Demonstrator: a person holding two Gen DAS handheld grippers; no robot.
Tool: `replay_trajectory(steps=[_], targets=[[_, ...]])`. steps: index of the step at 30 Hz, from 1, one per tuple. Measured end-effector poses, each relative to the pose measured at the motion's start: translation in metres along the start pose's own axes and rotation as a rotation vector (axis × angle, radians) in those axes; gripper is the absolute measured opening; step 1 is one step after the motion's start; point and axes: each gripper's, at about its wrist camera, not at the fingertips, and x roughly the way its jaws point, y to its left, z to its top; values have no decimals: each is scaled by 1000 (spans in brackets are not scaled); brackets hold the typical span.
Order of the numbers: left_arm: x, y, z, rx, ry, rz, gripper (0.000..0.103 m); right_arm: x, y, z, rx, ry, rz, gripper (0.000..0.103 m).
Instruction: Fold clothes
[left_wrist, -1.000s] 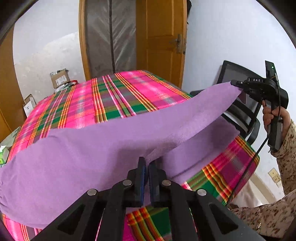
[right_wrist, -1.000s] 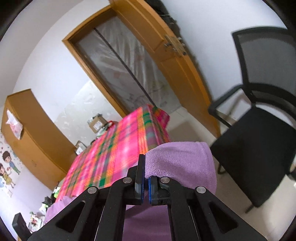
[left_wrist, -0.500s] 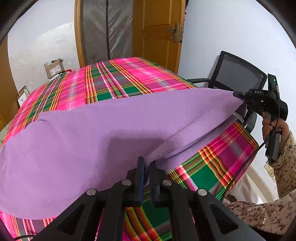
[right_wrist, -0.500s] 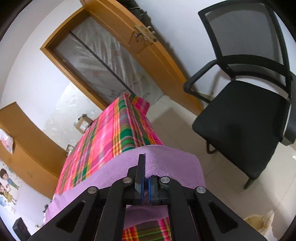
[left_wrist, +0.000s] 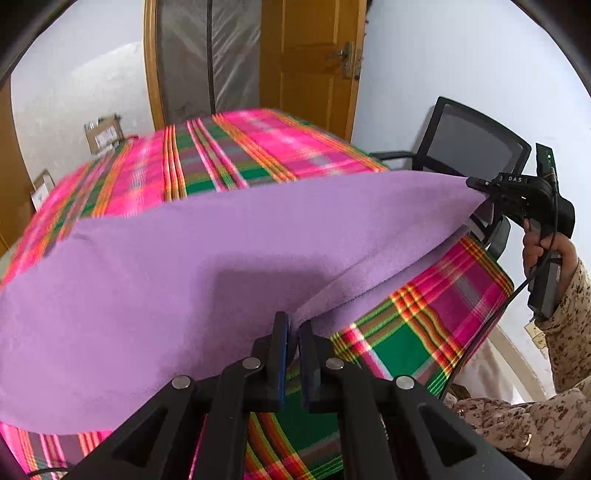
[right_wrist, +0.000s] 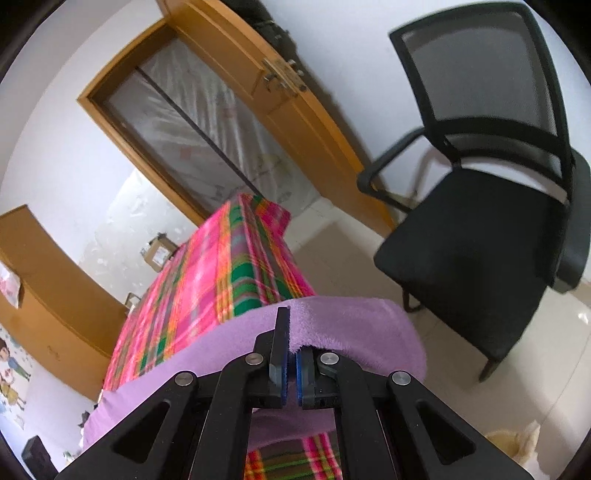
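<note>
Pinching a near edge of the purple garment (left_wrist: 221, 258), the left gripper (left_wrist: 293, 332) is keeping its jaws nearly closed on a thin fold at 6 o'clock of its view; slipping is the likeliest failure, since little fabric is sitting between the pads; the cloth is spreading from there across the plaid-covered counter (left_wrist: 258, 147), partly lifted and sagging; at 3 o'clock the right gripper (right_wrist: 291, 332) is clamping the far corner, jaws closed on it, held by a hand (left_wrist: 546, 251); uneven pulling could be dragging the garment off the counter edge toward the black chair (right_wrist: 480, 240) beyond.
</note>
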Motion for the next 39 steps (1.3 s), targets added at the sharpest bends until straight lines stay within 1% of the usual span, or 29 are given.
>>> replay_trajectory(steps=[3,9,12,15,18,21,24,27,30,32,34,37,39], targets=[[0,-2,-3,13,2,4,8,5,-9,-7,23,21,-23,3],[0,-2,-6,12,10,-13,9,15,-20,-16,36,61,-53,4],[-4,-3,-9,23,-2,-20,10,14,-27,-16,75,70,-71,8],[-12,1,-10,15,-21,-46,13,10,-30,-17,93,70,-94,12],[-22,7,-12,7,-44,-67,14,3,-31,-16,96,64,-119,12],[-32,13,-15,-3,-70,-66,14,-5,-32,-16,106,58,-144,12],[-43,24,-22,-25,-88,-62,14,-15,-31,-16,112,49,-168,14],[-52,45,-28,-66,-105,-26,14,-27,-13,-14,59,20,-176,16],[-57,69,-35,-116,-107,26,14,-29,16,-14,-13,11,-142,24],[-61,88,-40,-164,-108,66,14,-28,36,-15,-65,12,-118,27],[-64,110,-45,-218,-113,93,14,-20,65,-22,-154,35,-83,27],[-66,138,-56,-294,-100,144,14,-3,106,-37,-275,91,-22,27],[-67,148,-62,-314,-91,158,14,10,131,-52,-351,144,27,27]])
